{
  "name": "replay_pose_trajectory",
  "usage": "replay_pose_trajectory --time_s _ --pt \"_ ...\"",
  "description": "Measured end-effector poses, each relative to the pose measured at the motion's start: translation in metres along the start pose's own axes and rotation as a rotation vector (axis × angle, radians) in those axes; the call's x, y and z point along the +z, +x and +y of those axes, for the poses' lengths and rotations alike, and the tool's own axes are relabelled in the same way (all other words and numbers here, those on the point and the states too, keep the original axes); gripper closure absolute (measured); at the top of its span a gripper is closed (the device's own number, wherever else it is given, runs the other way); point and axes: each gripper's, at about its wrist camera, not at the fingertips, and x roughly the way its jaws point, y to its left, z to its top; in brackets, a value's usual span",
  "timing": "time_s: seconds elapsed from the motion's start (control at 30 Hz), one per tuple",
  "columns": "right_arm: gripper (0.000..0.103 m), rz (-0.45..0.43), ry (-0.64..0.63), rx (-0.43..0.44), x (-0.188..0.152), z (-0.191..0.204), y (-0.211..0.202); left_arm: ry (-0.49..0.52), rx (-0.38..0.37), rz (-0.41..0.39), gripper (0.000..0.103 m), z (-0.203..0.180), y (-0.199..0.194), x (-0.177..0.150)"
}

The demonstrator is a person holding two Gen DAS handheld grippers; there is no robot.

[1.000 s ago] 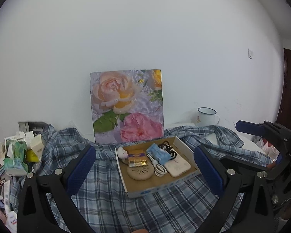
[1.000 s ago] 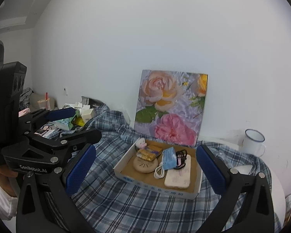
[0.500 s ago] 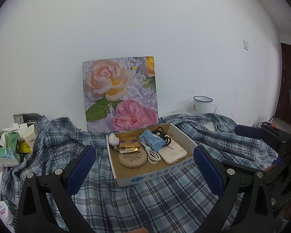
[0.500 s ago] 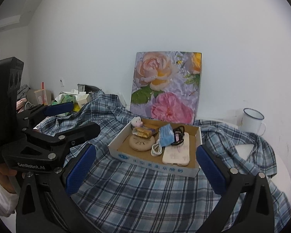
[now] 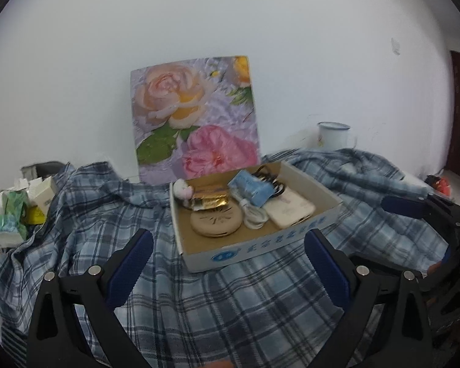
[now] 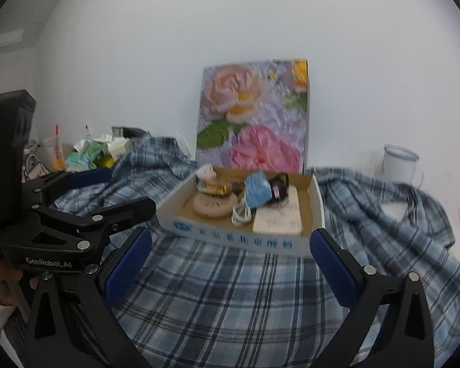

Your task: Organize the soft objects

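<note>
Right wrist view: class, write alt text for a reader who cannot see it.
A shallow white cardboard box holding a blue face mask, a coiled white cable and a round beige disc sits on a blue plaid shirt. The open right gripper frames it; a rose painting leans behind.

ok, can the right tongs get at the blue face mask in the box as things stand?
Probably yes. The right tongs are open and empty, facing the cardboard box; the blue face mask lies on top, uncovered. Only the low front wall stands between.
</note>
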Motion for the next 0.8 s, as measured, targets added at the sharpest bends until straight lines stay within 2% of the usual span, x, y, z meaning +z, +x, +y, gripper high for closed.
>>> replay_pose_trajectory --time_s 0.1,0.23,0.37,0.5,0.8 --pt "0.0 0.076 0.013 -0.005 -0.003 -0.004 0.015 -0.005 0.03 0.01 0.005 0.0 0.006 -0.005" --pt "0.0 0.112 0.009 -0.024 -0.006 -0.004 0.023 -0.048 -0.02 0.052 0.005 0.007 0.016 -0.01" --pt "0.0 0.08 -0.007 -0.041 -0.007 -0.001 0.017 -0.041 -0.009 0.01 0.005 0.005 0.008 -0.011" --pt "0.0 0.068 -0.015 -0.05 -0.007 0.0 0.015 -0.051 -0.025 0.023 0.005 0.006 0.011 -0.011" --pt "0.0 0.06 -0.008 -0.058 -0.006 -0.002 0.015 -0.034 -0.009 0.022 0.005 0.003 0.011 -0.011"
